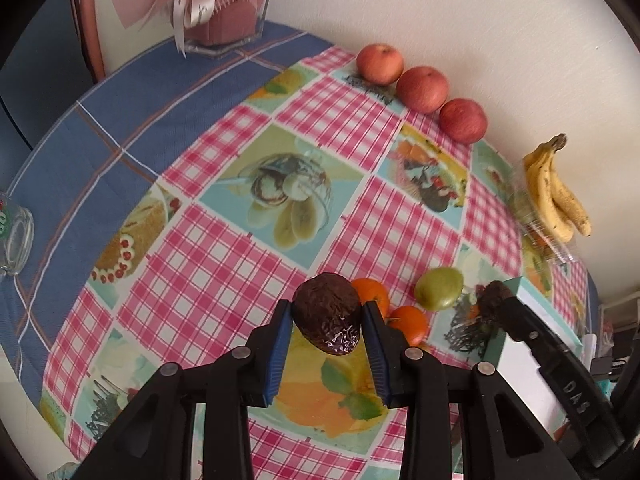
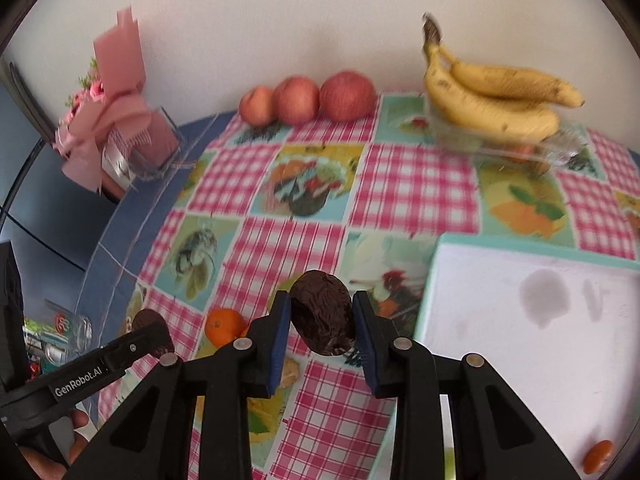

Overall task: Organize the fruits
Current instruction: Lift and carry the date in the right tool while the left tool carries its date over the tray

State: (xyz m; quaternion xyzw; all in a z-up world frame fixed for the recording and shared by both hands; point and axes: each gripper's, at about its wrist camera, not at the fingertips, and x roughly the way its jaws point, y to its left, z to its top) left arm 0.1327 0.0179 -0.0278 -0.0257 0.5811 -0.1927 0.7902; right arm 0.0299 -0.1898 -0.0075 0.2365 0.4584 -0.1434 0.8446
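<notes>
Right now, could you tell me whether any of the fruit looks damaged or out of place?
Both dark avocados look shrivelled: the left gripper holds one avocado, the right gripper another, both with wrinkled skin. The bananas are brown-speckled. The three apples sit in a neat row by the wall.

glass mug point(image 1: 16, 236) cut off left

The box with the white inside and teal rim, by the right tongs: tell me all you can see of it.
The box is shallow and open-topped, with a thin teal rim and a plain white floor, cardboard by the look. It sits flat on the checked tablecloth, in front of the bananas. A small orange fruit lies in its near corner; the rest is bare, with soft shadows. The right tongs do not touch it.
</notes>
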